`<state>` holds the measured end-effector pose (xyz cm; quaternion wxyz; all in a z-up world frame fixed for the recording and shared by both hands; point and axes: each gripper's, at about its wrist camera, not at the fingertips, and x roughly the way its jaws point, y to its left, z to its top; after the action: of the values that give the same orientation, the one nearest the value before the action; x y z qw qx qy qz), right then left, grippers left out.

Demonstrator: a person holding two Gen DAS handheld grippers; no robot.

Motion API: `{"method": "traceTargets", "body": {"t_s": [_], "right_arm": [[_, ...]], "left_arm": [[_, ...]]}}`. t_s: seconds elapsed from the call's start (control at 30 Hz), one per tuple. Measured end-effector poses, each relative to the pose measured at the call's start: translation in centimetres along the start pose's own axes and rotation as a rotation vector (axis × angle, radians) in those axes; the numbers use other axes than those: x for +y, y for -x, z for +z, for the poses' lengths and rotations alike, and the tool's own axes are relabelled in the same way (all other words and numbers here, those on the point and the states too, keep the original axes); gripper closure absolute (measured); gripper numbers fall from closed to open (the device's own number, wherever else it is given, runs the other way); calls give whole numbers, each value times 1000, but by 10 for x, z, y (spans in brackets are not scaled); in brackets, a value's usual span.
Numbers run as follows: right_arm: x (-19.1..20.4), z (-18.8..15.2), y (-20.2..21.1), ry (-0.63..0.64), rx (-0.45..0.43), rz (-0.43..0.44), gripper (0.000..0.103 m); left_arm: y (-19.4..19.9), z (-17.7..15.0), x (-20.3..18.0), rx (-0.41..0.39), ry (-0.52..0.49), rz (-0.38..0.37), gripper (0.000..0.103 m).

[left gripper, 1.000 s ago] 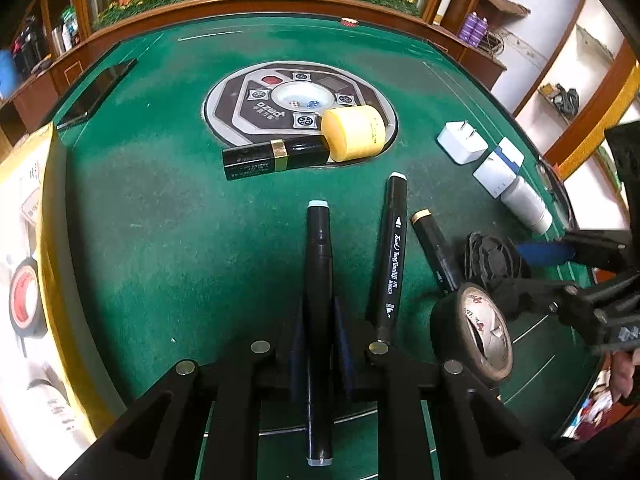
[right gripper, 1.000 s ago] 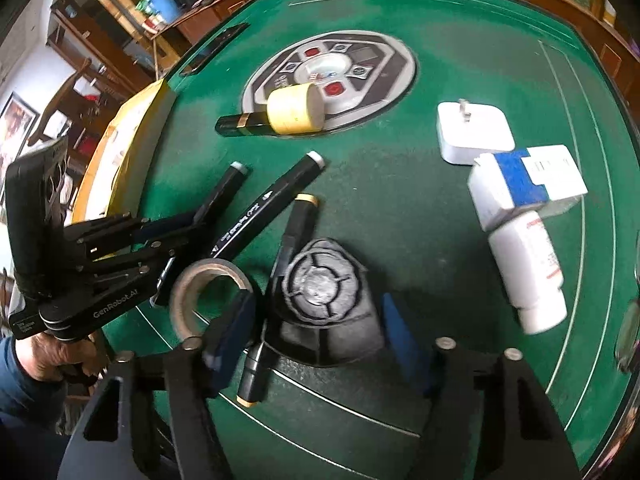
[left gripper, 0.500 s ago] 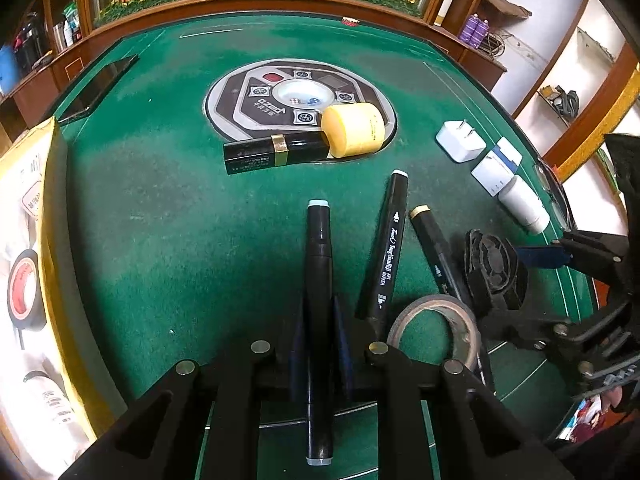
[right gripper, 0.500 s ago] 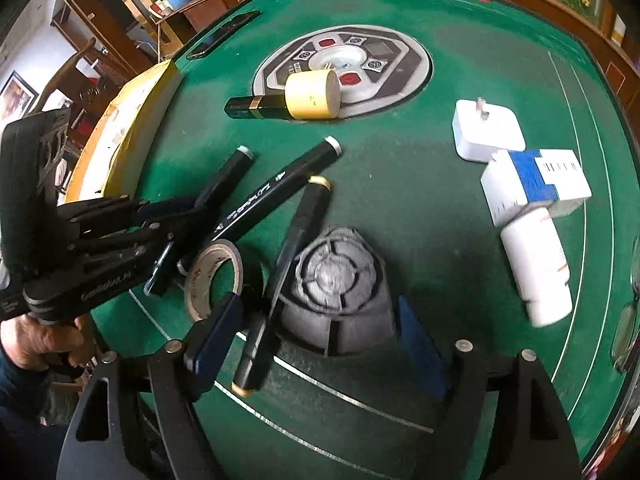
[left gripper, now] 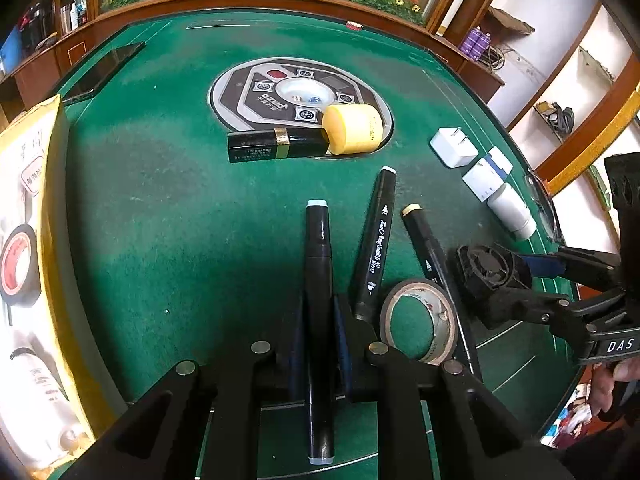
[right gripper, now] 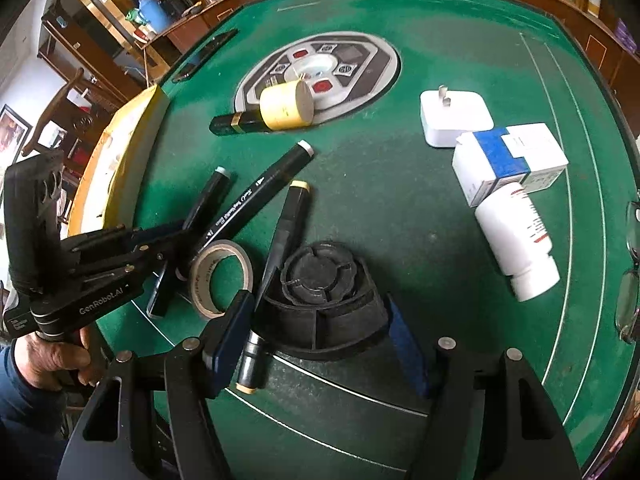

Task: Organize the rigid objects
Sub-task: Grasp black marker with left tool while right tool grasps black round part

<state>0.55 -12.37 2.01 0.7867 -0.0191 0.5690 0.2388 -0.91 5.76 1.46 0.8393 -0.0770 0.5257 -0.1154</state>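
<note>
My left gripper (left gripper: 319,312) is shut on a black marker (left gripper: 319,264) with a pale cap that points across the green table; it also shows in the right wrist view (right gripper: 208,200). Two more black markers (left gripper: 376,240) (left gripper: 426,244) lie beside it. A tape roll (left gripper: 418,326) lies flat by them. My right gripper (right gripper: 320,316) has its blue pads on both sides of a black round part (right gripper: 320,284); whether they press it I cannot tell.
A yellow cylinder (left gripper: 352,128) and a black-gold tube (left gripper: 276,144) lie by the round centre panel (left gripper: 296,92). A white plug (right gripper: 454,118), blue-white box (right gripper: 508,160) and white bottle (right gripper: 516,240) sit at right. A yellow bag (left gripper: 28,240) lies left.
The tape roll has dropped from standing on edge to lying flat on the table. The right gripper has drawn back slightly around the black part. The left gripper still holds its marker.
</note>
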Motion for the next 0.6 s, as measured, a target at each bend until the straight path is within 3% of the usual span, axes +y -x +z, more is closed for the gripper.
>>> {"method": "traceTargets", "body": {"t_s": [0.2, 0.5, 0.6], "right_arm": [[-1, -4, 0, -10, 15, 4, 37], [8, -12, -15, 28, 111, -57, 34], [13, -14, -14, 53, 100, -72, 37]], "left_arm": [[6, -1, -1, -3, -6, -9, 88], [10, -5, -4, -4, -20, -18, 88], [13, -6, -5, -11, -17, -26, 88]]}}
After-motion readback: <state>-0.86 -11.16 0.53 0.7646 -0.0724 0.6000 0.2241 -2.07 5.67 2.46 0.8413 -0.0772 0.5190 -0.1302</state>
